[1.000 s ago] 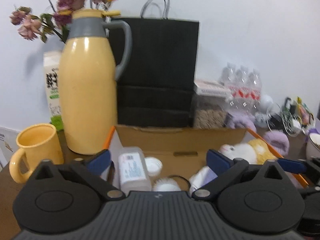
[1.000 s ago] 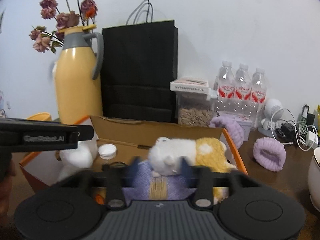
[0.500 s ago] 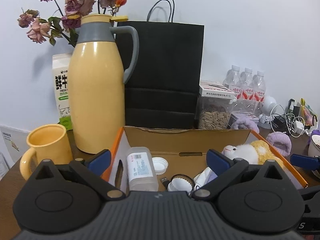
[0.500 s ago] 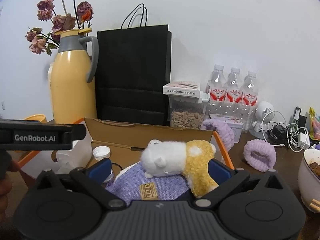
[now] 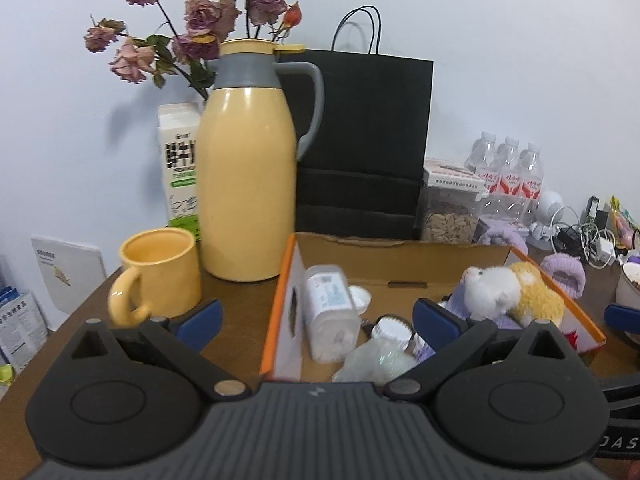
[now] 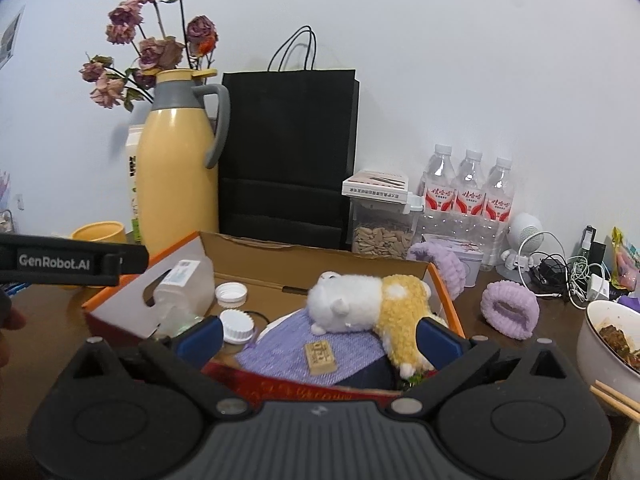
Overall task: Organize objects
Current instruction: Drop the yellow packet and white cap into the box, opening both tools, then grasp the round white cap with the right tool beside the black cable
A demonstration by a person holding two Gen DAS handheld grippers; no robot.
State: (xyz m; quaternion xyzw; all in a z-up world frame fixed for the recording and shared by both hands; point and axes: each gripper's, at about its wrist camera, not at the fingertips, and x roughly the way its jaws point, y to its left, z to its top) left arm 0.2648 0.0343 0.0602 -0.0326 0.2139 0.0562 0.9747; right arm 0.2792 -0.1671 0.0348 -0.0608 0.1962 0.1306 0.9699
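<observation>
Hovering both grippers spread and empty, you've got the plush toy point(image 6: 372, 300) just ahead of your right gripper point(image 6: 318, 338) inside the cardboard box point(image 6: 280, 258), so maybe pinch its middle squarely while your left gripper point(image 5: 316, 322) stays clear.

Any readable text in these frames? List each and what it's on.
"GenRobot.AI": side of the left gripper, seen from the right wrist.
"OAS", cut off: black strap at the left view's lower right edge.
Milk carton: large Chinese characters, not clear enough to quote.
Water bottles: red labels, white script unreadable.
Flat box, clear jar, wooden tag: print too small.
</observation>
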